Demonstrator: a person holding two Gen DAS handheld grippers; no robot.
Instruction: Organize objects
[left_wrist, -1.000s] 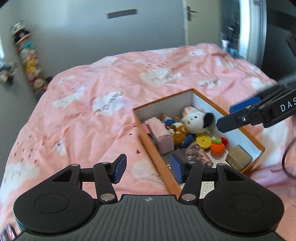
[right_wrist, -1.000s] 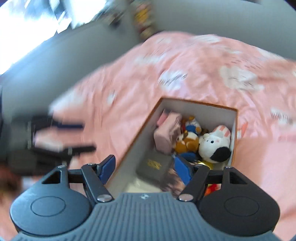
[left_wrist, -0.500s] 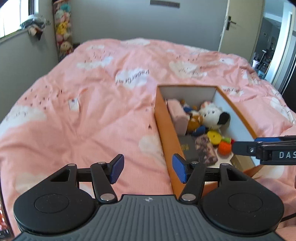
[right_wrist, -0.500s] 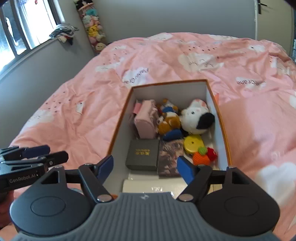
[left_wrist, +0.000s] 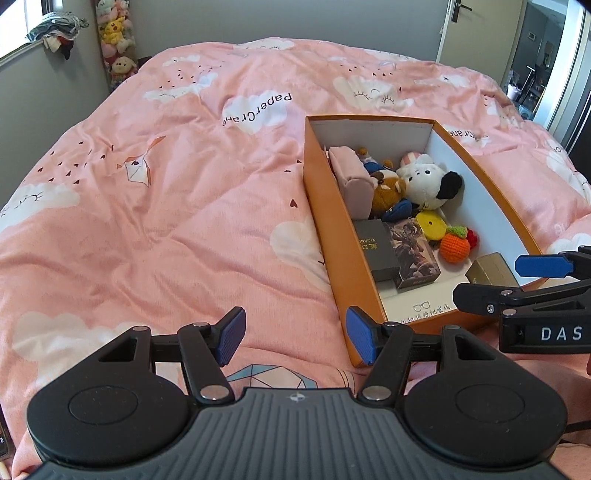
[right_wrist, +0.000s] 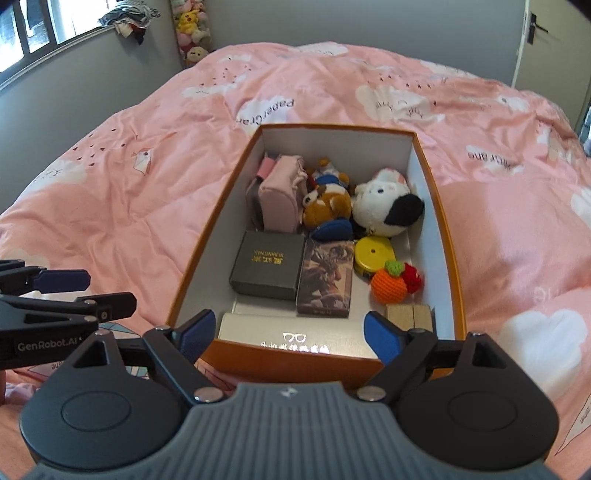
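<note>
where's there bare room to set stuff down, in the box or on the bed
The orange box is crowded: pouch, plush toys, small boxes, crochet fruit. Its only bare floor is a strip along the right wall beside the white plush, plus the far end behind the toys. The pink duvet left of the box is wide open.

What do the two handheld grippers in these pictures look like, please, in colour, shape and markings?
Both are matt black. The left gripper and right gripper each have two angular black fingers tipped with ribbed blue pads, silver pivot screws, two round black discs and a ribbed grey body. White lettering marks their sides: "DAS" on the right one, "GenRobot.AI" on the left. A dark cable trails by the right gripper.
</note>
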